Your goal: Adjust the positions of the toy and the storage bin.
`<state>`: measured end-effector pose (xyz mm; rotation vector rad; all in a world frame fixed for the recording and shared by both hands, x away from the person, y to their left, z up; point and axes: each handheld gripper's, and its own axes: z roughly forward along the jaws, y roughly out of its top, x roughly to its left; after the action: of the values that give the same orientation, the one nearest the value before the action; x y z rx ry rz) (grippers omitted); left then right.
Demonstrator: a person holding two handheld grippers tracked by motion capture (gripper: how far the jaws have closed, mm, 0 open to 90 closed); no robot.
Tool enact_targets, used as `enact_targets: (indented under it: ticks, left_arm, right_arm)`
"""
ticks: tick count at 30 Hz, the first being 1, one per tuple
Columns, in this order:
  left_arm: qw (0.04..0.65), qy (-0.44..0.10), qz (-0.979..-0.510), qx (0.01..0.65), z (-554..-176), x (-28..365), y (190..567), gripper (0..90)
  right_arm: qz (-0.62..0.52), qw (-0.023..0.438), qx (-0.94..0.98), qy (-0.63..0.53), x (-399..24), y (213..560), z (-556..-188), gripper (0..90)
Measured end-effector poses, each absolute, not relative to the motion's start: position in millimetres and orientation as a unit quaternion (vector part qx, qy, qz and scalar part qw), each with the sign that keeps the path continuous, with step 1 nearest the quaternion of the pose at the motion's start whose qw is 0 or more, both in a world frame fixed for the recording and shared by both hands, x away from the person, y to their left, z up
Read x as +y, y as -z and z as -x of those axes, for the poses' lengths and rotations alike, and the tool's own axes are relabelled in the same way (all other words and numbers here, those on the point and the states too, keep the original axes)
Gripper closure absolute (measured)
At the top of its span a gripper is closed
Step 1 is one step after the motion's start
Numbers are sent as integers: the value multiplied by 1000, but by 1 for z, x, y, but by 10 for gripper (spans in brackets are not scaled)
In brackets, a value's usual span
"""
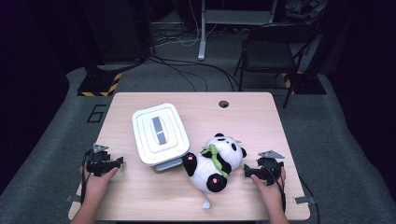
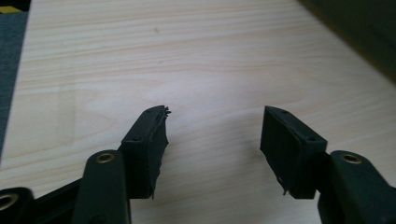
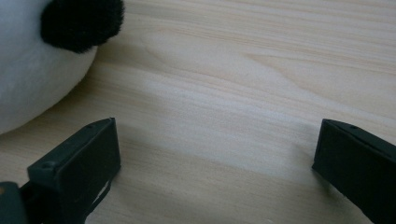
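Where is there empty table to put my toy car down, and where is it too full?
Bare wood lies along the table's far edge behind the white box, and on the near strip between the left gripper and the panda. It's crowded mid-table, where panda touches box.

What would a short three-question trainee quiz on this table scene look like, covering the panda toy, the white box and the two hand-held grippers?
1. True or false: the white box has its lid on.
2. Which hand-held gripper is nearer the panda toy: left hand-held gripper or right hand-held gripper?
3. What lies between the left hand-held gripper's jaws?

Key:
1. True.
2. The right one; the toy's white body and a black part show at the edge of its own view.
3. Nothing but bare table; the jaws stand apart.
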<state>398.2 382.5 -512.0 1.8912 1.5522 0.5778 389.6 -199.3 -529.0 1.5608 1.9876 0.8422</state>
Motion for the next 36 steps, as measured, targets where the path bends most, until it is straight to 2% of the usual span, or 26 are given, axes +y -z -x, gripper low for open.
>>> enact_targets:
  ticks: [5,20,29,36]
  left_arm:
    - [339,-208,-717,573,-395,373,498,441]
    - [379,-199,-722,544,-386,360,456,437]
    - [395,-193,-722,534,-392,348,423,415]
    - [395,-195,-726,528,-393,338,414,419]
  right_arm:
    - [-569,237,725,-307,-199,529,-390,0]
    - [-569,237,725,-307,-199,529,-390,0]
    - [-569,237,725,-307,-199,529,-390,0]
    - [-567,237,726,-309,-199,529,-389,0]
